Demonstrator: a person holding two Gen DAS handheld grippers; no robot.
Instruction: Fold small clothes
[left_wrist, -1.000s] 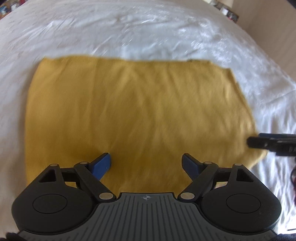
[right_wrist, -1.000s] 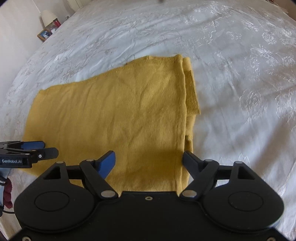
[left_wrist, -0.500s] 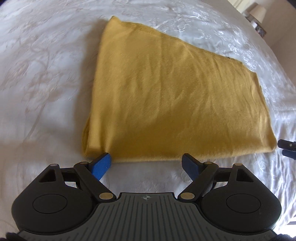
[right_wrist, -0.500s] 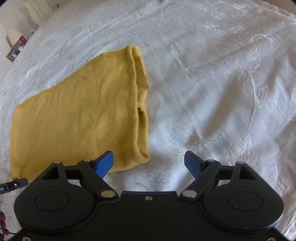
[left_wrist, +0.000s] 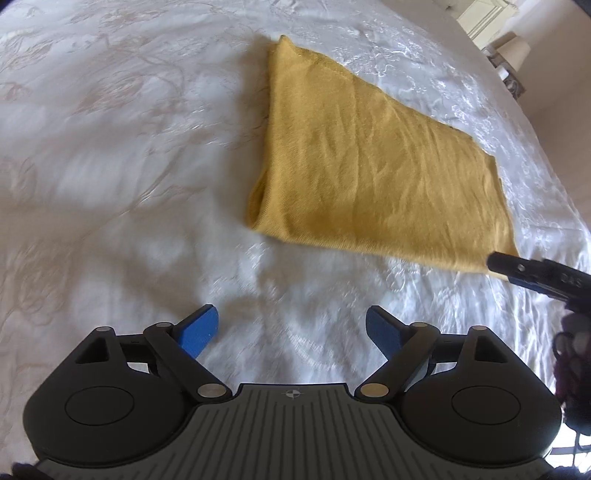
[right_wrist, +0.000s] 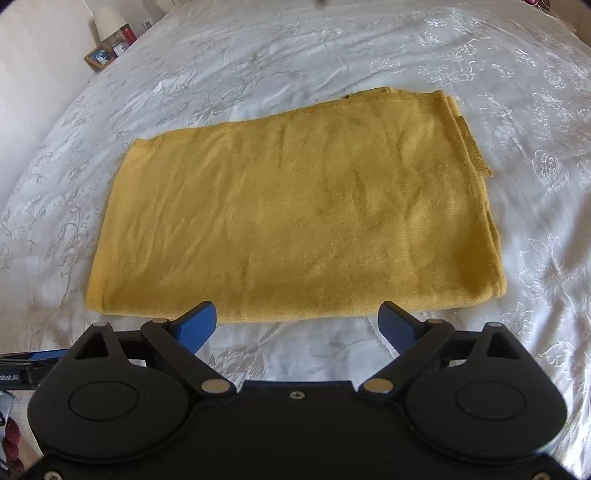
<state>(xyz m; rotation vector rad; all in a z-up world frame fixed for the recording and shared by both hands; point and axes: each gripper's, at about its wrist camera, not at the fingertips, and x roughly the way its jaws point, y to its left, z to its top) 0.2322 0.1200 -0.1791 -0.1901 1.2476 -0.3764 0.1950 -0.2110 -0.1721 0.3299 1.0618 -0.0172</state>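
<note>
A mustard-yellow knit garment (right_wrist: 295, 210) lies folded into a flat rectangle on the white bedspread (right_wrist: 480, 66), with layered hems along its right side. My right gripper (right_wrist: 297, 308) hovers at its near edge. Its jaws are opening, and nothing is pinched between the blue pads. In the left wrist view the garment (left_wrist: 369, 170) lies ahead and to the right. My left gripper (left_wrist: 291, 314) stands open over bare bedspread (left_wrist: 110, 166), short of the cloth's near left corner. The right gripper's fingers (left_wrist: 517, 269) reach in at the cloth's near right corner.
The embroidered bedspread stretches all around the garment. A lamp (right_wrist: 109, 24) and a framed picture (right_wrist: 99, 57) stand on a bedside stand at the far left. A dark maroon sleeve (left_wrist: 572, 354) shows at the right edge of the left wrist view.
My left gripper has slid off the garment to the left, so the cloth now lies ahead and to the right. My right gripper swung right, then back to the near edge, and its jaws widened.
</note>
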